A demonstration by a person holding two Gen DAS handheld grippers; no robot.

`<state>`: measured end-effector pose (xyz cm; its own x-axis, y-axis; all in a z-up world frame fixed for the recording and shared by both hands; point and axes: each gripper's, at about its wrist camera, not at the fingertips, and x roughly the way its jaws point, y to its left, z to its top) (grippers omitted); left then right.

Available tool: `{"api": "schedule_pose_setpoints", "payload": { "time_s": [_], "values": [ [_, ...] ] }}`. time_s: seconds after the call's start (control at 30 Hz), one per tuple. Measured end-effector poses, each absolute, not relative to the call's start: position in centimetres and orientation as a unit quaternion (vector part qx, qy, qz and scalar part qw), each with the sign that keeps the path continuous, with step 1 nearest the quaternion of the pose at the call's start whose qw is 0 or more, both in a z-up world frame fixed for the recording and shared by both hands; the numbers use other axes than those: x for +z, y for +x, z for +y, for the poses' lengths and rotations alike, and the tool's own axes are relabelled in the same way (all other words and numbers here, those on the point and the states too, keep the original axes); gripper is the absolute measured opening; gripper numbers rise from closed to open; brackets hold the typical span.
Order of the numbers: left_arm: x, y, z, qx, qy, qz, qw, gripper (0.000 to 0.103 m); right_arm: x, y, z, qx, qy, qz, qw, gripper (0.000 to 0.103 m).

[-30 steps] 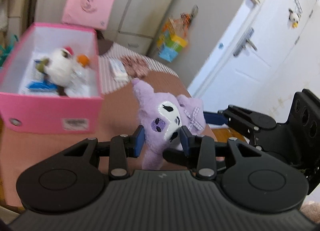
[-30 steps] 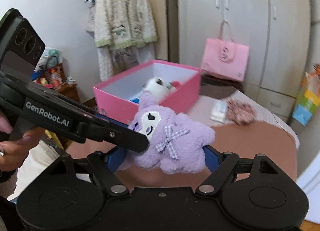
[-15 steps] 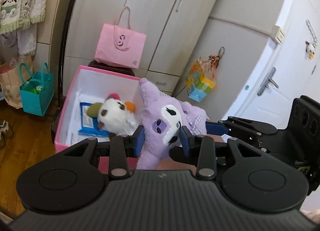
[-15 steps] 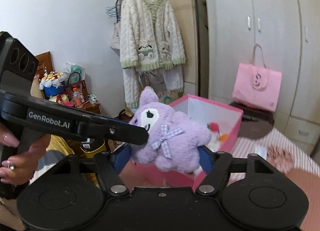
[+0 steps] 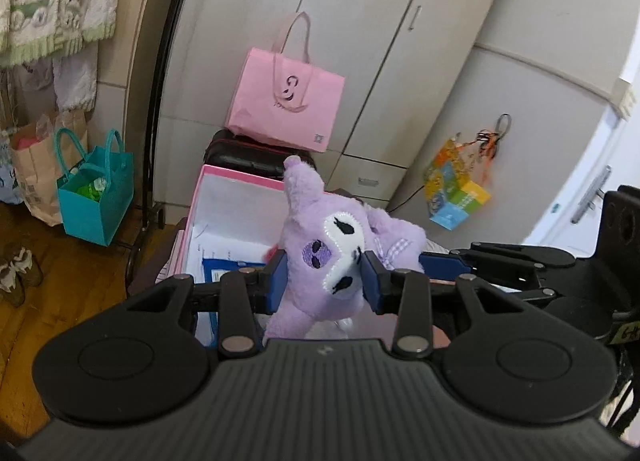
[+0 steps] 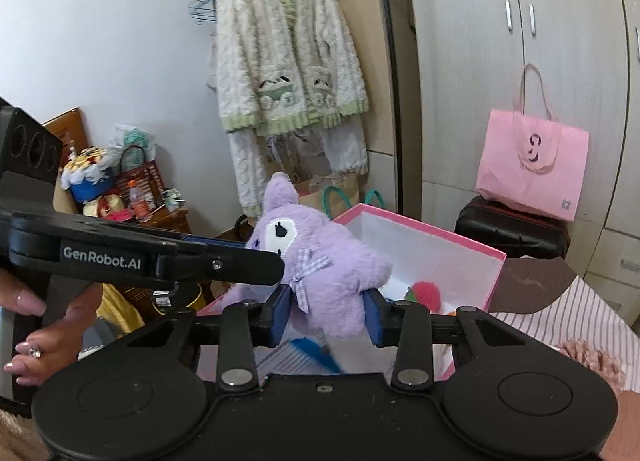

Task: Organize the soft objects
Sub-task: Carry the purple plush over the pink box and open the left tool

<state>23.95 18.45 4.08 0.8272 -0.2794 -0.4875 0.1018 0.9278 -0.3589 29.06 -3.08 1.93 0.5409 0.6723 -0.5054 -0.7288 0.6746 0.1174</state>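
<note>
A purple plush toy with a white face and a checked bow is held by both grippers over the open pink box. My left gripper is shut on its head. My right gripper is shut on its body. The box has white inner walls. Inside it lie a blue packet and a red and green soft item. The toy hides much of the box floor.
A pink tote bag sits on a dark case behind the box, by the wardrobe. A teal bag stands on the wood floor at left. A striped cloth and a brown table corner lie right of the box.
Both grippers have carried the purple plush up off the brown table and to the left, to above the pink box. Both stayed shut on it.
</note>
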Motion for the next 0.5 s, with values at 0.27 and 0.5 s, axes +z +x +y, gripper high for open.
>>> {"api": "schedule_pose_setpoints", "payload": {
  "time_s": [0.27, 0.5],
  "values": [
    [2.3, 29.0, 19.0, -0.074, -0.148, 0.303, 0.939, 0.038, 0.2, 34.4, -1.1, 0.389, -0.056, 0.304, 0.868, 0.044],
    [0.9, 30.9, 19.3, -0.05, -0.146, 0.315, 0.936, 0.038, -1.5, 37.5, -0.4, 0.399, -0.032, 0.349, 0.847, 0.045]
  ]
}}
